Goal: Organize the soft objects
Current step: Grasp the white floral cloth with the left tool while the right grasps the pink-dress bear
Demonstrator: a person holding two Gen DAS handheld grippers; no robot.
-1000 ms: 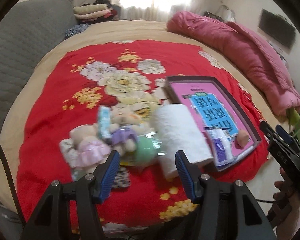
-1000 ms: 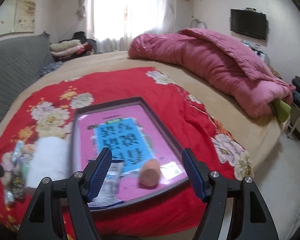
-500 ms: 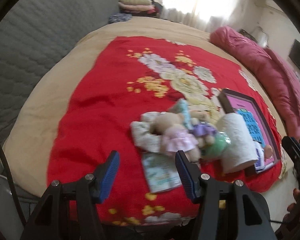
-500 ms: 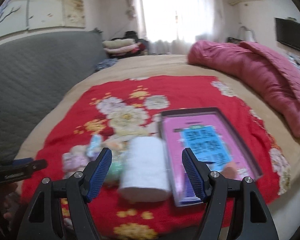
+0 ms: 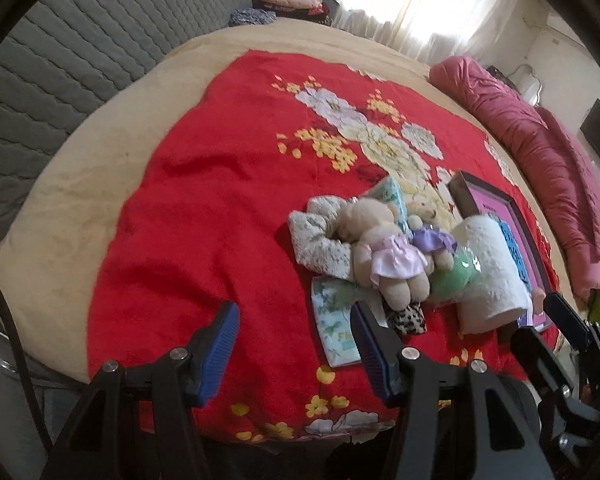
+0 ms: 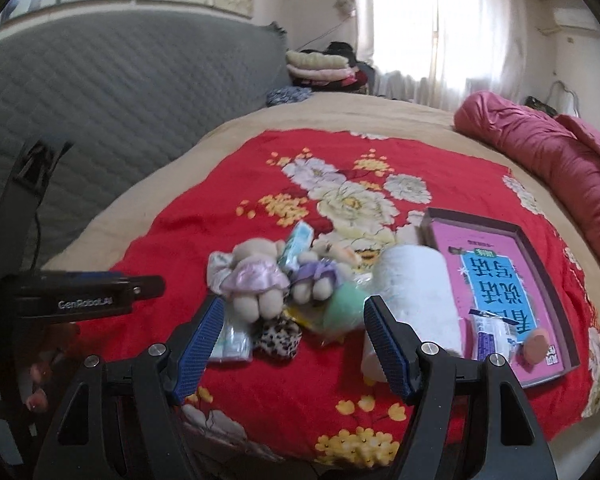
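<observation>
Bed (image 6: pixel 236 128) has a red floral blanket (image 6: pixel 228 216) with plush toys (image 6: pixel 256 276), towel roll (image 6: pixel 416 284), and tray (image 6: pixel 540 248) on the right.

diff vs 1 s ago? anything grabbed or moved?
Only the views moved. Both hand-held grippers, left and right, swung leftward: the right one went from the pink tray to the toy pile, the left from that pile to bare red blanket. Nothing grabbed or released; both stay open. Teddy bears, white roll and tray unchanged.

"GenRobot.AI" on left gripper (image 6: pixel 88 300) body (tray (image 6: pixel 556 280) print unreadable).
</observation>
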